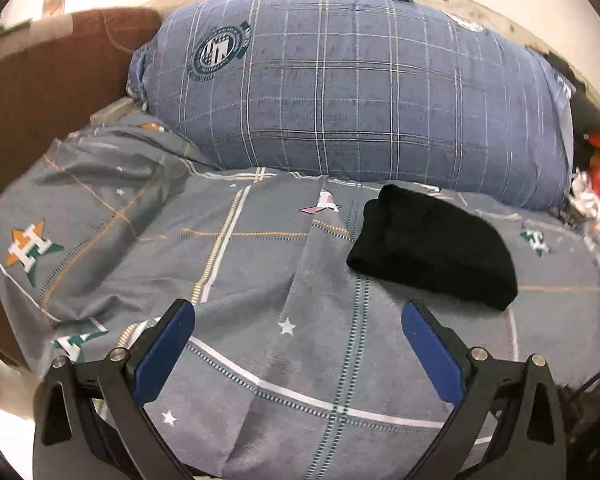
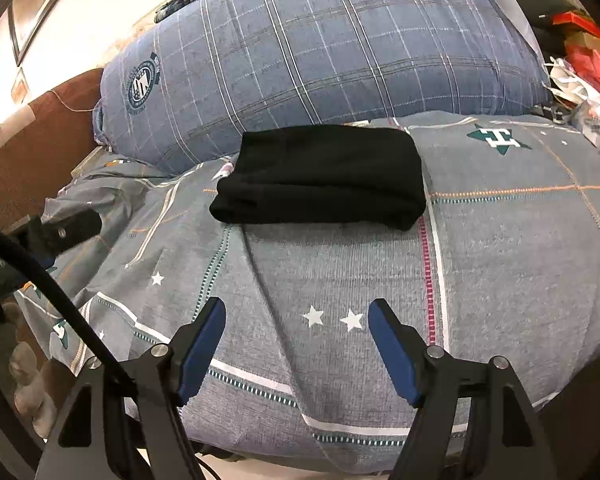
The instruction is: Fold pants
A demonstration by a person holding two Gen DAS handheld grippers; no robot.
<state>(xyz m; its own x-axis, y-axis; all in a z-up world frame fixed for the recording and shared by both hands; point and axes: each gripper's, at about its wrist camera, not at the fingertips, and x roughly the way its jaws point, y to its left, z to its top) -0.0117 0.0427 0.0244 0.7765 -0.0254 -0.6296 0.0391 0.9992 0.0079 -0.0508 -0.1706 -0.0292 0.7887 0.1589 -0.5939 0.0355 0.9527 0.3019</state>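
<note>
pants, black knit fabric, lie folded into a compact thick rectangle on the grey patterned bedsheet with stars and star-shaped "h" logos; in your right wrist view they sit at centre frame, in your left wrist view at right of centre. behind them, touching or just beside their far edge, the large blue plaid pillow fills the upper frame. your left gripper, black frame with blue pads, stands at the bottom of its frame with jaws spread wide, nothing between them, well short of the pants. your right gripper stands likewise at the bottom of its frame, jaws parted and empty, over two white stars on the sheet. brown headboard panel occupies the left edge. red and white clutter sits at upper right; its items are too blurred to identify.
</note>
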